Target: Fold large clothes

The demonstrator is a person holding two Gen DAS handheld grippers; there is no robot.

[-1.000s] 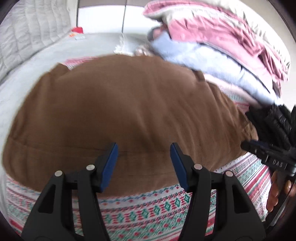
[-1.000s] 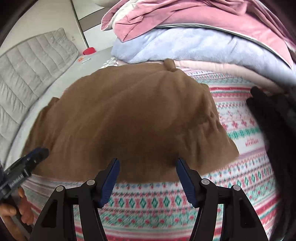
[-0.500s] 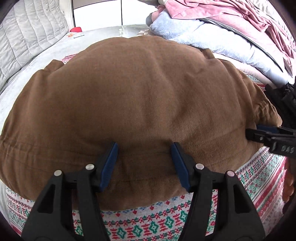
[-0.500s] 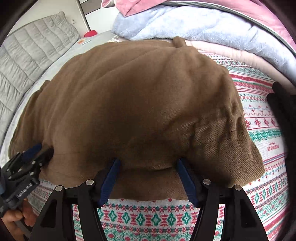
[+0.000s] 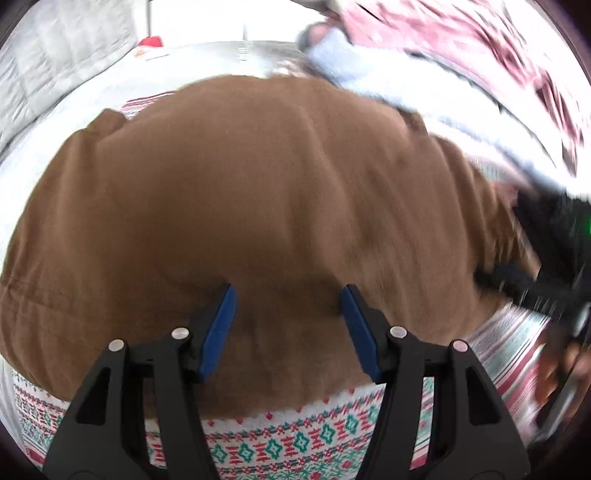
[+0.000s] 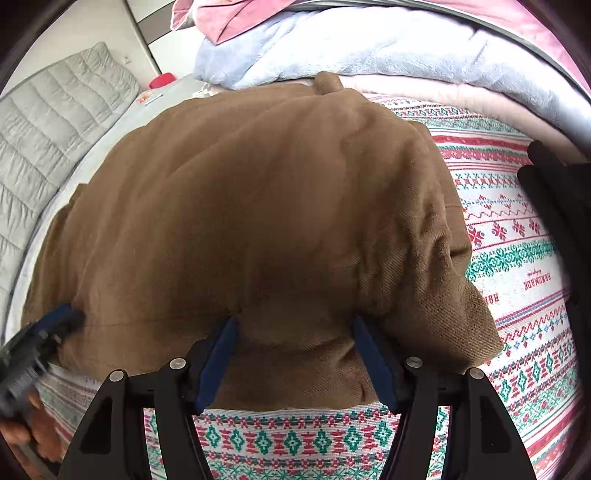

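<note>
A large brown garment [image 6: 258, 221] of soft, finely woven cloth lies spread across a patterned blanket [image 6: 509, 236] knitted in bands of red, green and white diamonds and snowflakes. The garment fills the middle of both views, domed by the fisheye lens, with shallow creases running across it and a stitched hem near its near edge.

The left gripper [image 5: 288, 317] has black plastic arms tipped with blue pads. Its jaws stand wide apart over the near hem of the garment, with brown cloth showing between them. The pads seem to press into the fabric, though motion blur in this view makes contact hard to confirm.

The right gripper [image 6: 295, 350] is built the same way, and its jaws also stand wide, straddling a puckered bulge of cloth at the near hem. To its right, a corner of the garment [image 6: 465, 325] is folded into a thick rounded flap showing a coarser twill weave.

In the right wrist view the left gripper appears at the lower left edge, its blue tip at the garment's left hem.

Behind the garment rises a pile of bedding: a fluffy pale blue blanket [image 6: 332, 48] under pink fabric [image 6: 229, 18]. A grey quilted headboard [image 6: 48, 125] stands at the left. A black item [image 6: 554, 192] sits on the blanket at the right edge. Patterned blanket shows bare along the near edge and to the right.
</note>
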